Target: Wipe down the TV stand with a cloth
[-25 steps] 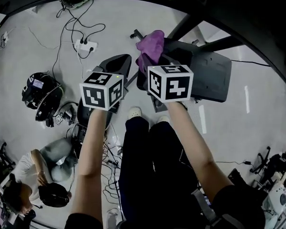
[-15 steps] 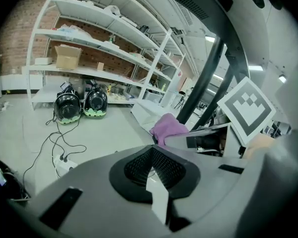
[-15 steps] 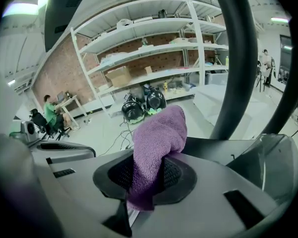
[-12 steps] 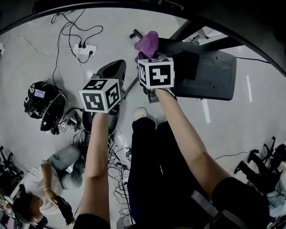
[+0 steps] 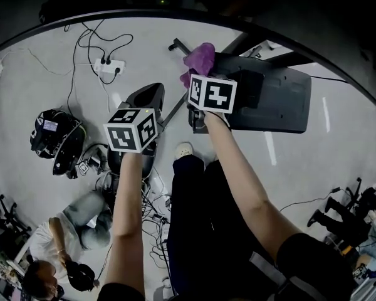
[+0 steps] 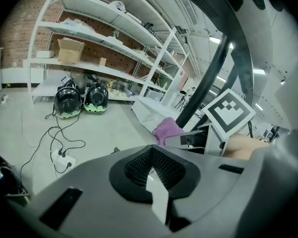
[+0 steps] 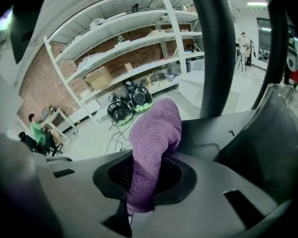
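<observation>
Purple cloth (image 7: pixel 154 133) sits clamped in the right gripper (image 7: pixel 144 180) beside the dark TV stand (image 5: pixel 279 99); the left gripper (image 6: pixel 153 168) is closed on nothing.

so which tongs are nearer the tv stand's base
Right. The right tongs hold the purple cloth at the stand base; the left tongs hang off to its left, over the floor.
</observation>
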Demonstrator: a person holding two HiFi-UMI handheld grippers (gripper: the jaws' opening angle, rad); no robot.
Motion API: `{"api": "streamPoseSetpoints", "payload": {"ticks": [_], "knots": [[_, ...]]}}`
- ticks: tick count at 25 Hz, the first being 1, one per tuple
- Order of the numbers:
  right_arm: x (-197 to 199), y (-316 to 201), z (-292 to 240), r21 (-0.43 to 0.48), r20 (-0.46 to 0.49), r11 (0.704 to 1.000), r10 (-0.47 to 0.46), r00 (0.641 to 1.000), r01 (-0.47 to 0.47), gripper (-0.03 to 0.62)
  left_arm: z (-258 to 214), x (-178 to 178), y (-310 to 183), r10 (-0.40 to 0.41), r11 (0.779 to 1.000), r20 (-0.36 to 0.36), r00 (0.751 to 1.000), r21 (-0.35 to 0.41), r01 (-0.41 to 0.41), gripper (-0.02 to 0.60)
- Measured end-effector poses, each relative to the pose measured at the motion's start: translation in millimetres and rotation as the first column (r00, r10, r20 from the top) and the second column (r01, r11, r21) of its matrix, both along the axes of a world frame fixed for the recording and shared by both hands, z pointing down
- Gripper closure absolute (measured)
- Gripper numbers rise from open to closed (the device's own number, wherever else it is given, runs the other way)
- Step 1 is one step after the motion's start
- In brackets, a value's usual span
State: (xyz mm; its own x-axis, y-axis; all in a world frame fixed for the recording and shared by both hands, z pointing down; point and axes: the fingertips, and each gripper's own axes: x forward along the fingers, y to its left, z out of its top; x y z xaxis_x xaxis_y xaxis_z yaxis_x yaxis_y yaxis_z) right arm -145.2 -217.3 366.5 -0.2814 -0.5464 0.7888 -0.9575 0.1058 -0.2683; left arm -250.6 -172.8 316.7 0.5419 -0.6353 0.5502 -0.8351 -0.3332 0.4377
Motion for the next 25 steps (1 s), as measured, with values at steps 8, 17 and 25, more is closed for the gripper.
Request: {"api": "streamPoseSetpoints", "payload": {"ticks": [8,17,25], "knots": [[31.4,-2.6,-0.9,0.001,0.002,0.970,0.245,0.970,-0.245,0.502,1.4,2.3,0.6,0.003,1.000,-0.003,1.000,-0.008,-0.003,0.577],[64.5,9.3,-2.0,0.003,-0.089,0.863,0.504,0.859,-0.506,0.503,2.2,3.9,4.4,0.008,1.000,-0.003,1.000,-0.011,-0.008,0.577],[54.7,18.3,-16.0,0.043,-0.062,0.881,0.473,0.879,-0.471,0.503,-3.4,0.5,9.3,-0.009,1.000,-0.005,1.000,-0.001,0.009,0.577]]}}
